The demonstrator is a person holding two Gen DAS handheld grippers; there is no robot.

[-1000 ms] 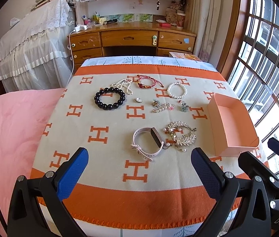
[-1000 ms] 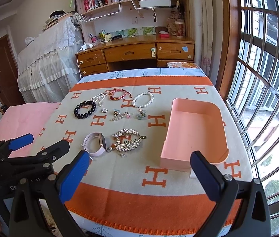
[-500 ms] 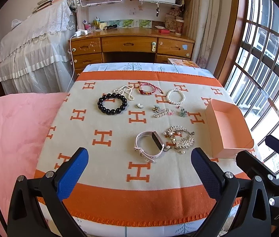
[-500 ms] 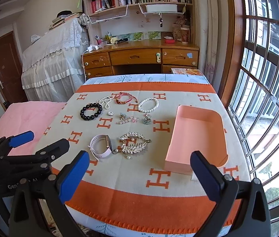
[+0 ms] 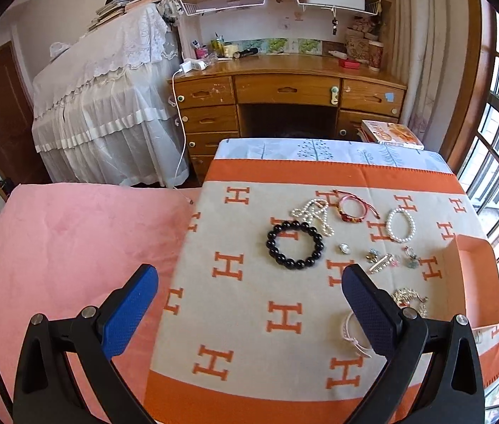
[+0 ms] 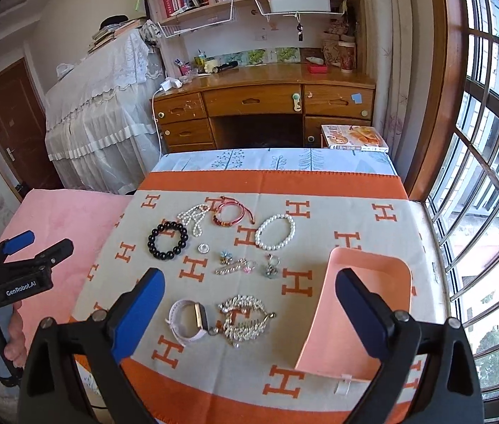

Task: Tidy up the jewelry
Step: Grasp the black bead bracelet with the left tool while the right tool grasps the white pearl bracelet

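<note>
Right wrist view: jewelry lies spread on a beige blanket with orange H marks and an orange border.
Tray: pink tray, a shallow rectangle with rounded corners and smooth walls, at the right of the blanket; long axis runs near to far; nothing is seen in it, though the gripper's right finger covers part of its floor.
Watch: pale pink watch near the near edge, left of the tray; strap curled into a loop, metal case on its right side.
Gold piece: glittering leaf-shaped ornament just right of the watch, touching it at a small ring; long axis left to right.
Black beads: black bead bracelet, round glossy beads in a closed ring, at the far left of the group.
Pearls: white pearl bracelet, an oval loop, far of the tray.
Cord: red cord bracelet, woven, loose ends pointing right.
Small pearls: tangled strand of small pearls between the black beads and the red cord.
Small items: a sparkling hair clip lying left to right, with tiny charms close around it.
Right gripper: blue textured pads spread wide and closing, nothing between them, above the watch and the tray.
Left gripper: jaws wide apart, holding nothing, over the blanket's left side and a pink velvet cover.
</note>
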